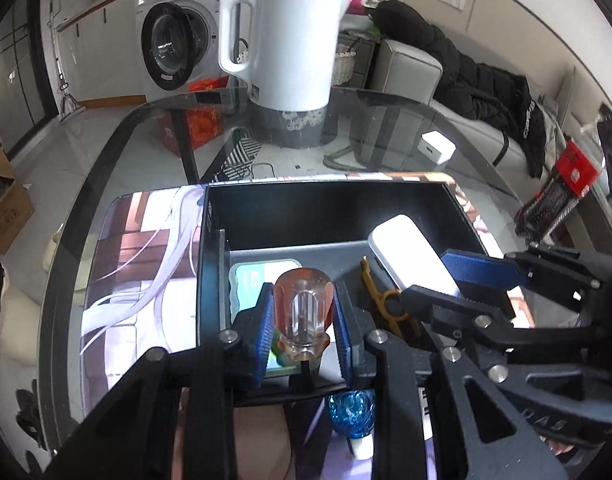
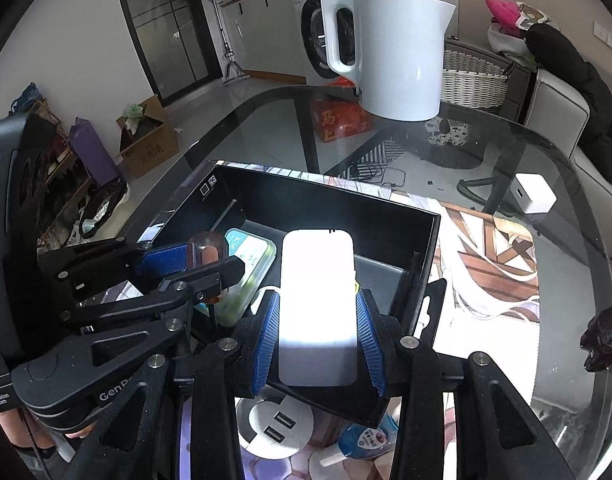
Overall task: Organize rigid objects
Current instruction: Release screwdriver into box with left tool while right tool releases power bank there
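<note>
My left gripper (image 1: pixel 304 320) is shut on an orange-handled screwdriver (image 1: pixel 304 312), held over the black box (image 1: pixel 325 204); it also shows in the right wrist view (image 2: pixel 204 258). My right gripper (image 2: pixel 317 336) is shut on a white power bank (image 2: pixel 317 300) above the same box (image 2: pixel 329 200); the power bank also shows in the left wrist view (image 1: pixel 409 250). Inside the box lie a green-labelled case (image 1: pixel 250 280) (image 2: pixel 252 256) and a yellow tool (image 1: pixel 385 300).
A white kettle (image 1: pixel 290 40) (image 2: pixel 393 48) stands at the far side of the glass table (image 1: pixel 385 120). A white charger (image 1: pixel 437 146) (image 2: pixel 531 192) lies at the right. A blue bottle (image 1: pixel 351 412) and a round USB hub (image 2: pixel 274 428) lie near the box's front.
</note>
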Demonstrator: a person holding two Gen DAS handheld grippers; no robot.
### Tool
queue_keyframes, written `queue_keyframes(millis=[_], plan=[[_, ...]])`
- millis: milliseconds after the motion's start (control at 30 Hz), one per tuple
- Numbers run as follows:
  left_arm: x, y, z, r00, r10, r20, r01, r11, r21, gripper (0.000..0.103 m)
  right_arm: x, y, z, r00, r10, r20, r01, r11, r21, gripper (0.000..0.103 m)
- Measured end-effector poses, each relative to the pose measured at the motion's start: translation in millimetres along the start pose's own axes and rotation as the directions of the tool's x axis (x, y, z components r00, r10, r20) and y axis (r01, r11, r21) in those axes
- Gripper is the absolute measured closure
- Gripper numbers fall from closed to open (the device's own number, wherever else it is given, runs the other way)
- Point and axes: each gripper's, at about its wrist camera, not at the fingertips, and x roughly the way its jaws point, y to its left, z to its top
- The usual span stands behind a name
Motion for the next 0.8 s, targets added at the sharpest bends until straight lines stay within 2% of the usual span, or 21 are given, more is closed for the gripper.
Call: queue_keyframes(millis=[133,200,267,567,800], plan=[[-3.1,-3.4,-3.7,1.000,0.026,0.008,-0.026,0.999,0.041,0.073,-7.5,-2.8,-3.8,0.997,0.073,-0.016,-0.072,0.997,0.025,0.064],[-5.9,-1.2,-3.5,1.000,0.015,0.010,-0.015,0.999,0.029,0.060,-11.9,-0.4,-5.1,0.998,0.063,-0.008,-0.063,0.998,0.005,0.064],[-11.2,2.4,-1.8,1.000,0.003,0.025,-0.003,1.000,0.009,0.054,-15.9,-0.3,-6.2,0.998,0.063,0.001,-0.063,0.998,0.001,0.064],[-43.9,0.8,-4.5,0.999,-0.035,0.041,0.034,0.999,0.020,0.053,-51.3,-6.9,-13.1,0.996,0.072,0.052,-0.070,0.997,-0.036,0.064],[-62.9,-3.8,-23.1,0.999,-0.046,0.004,0.046,0.997,0.054,0.053,-72.9,-30.1,-34.3,0.998,0.048,0.033,-0.045,0.997,-0.064,0.064]])
